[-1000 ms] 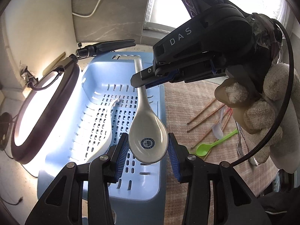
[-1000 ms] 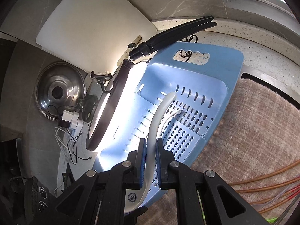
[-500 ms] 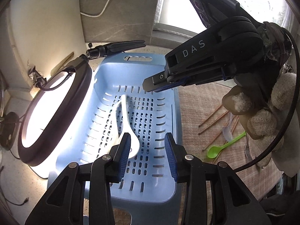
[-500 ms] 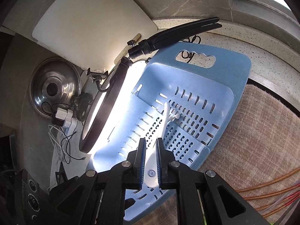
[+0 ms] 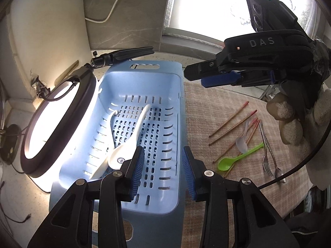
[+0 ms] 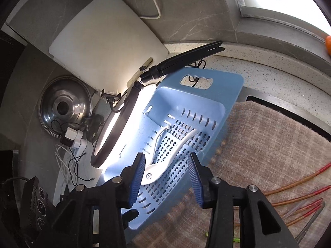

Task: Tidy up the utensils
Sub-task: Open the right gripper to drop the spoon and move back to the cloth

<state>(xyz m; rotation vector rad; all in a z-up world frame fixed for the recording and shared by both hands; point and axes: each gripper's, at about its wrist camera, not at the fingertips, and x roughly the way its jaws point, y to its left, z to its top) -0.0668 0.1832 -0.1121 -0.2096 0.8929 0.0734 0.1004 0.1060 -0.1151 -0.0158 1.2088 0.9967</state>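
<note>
Two white spoons (image 5: 132, 138) lie in the blue basket (image 5: 178, 107) at the bench's left end, handles toward the far wall.

Right tool (image 6: 165, 177): jaws opening, nothing pressed between them; the spoon bowl sits below the gap.

Left tool (image 5: 162, 169): part-open, empty, over the basket's near end.

Remaining utensils on the woven mat (image 5: 206, 111), right of the basket: chopsticks (image 5: 229, 118) lying diagonal, green spoon (image 5: 238, 159), clear spoon (image 5: 242, 142), forks (image 5: 266, 155). Right tool looks nearer them. Path looks clear; ring lamp (image 5: 60, 124) crowds the basket's left side.
</note>
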